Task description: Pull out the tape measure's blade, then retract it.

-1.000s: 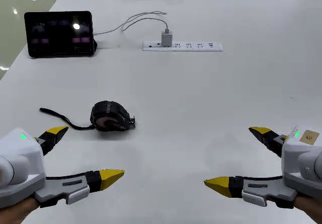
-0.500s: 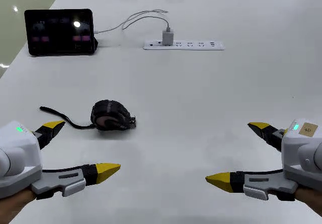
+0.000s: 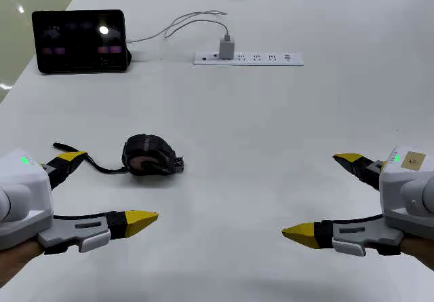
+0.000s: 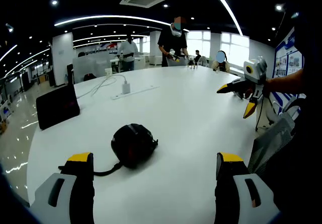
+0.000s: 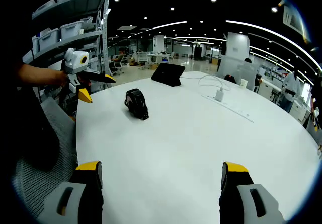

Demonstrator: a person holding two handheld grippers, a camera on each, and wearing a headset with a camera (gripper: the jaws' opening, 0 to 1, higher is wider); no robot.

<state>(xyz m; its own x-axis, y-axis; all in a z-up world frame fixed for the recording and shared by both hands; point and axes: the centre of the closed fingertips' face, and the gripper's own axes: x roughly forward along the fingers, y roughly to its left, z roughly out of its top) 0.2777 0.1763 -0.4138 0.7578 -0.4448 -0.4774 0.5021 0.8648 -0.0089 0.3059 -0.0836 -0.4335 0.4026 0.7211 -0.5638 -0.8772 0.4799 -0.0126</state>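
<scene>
Holding both tools low over the white worktop [image 3: 271, 125], you have your left hand-held gripper [image 3: 108, 186] spread wide open, its yellow-tipped jaws well apart and gripping nothing. Your right hand-held gripper [image 3: 320, 195] is likewise wide open and empty, over bare worktop well apart from the left one. The tape measure [image 3: 150, 156] lies on its side on the worktop, just ahead of your left hand-held gripper and touched by neither tool. Its blade sits wound inside the black case. Its dark strap [image 3: 81, 156] trails off to the left, ending near the upper jaw of your left hand-held gripper. Farther back stand a dark tablet [image 3: 80, 41], propped upright, and a white power strip [image 3: 247, 59] with a charger [image 3: 226, 47] plugged in. A white cable [image 3: 183, 25] runs between the charger and the tablet.
</scene>
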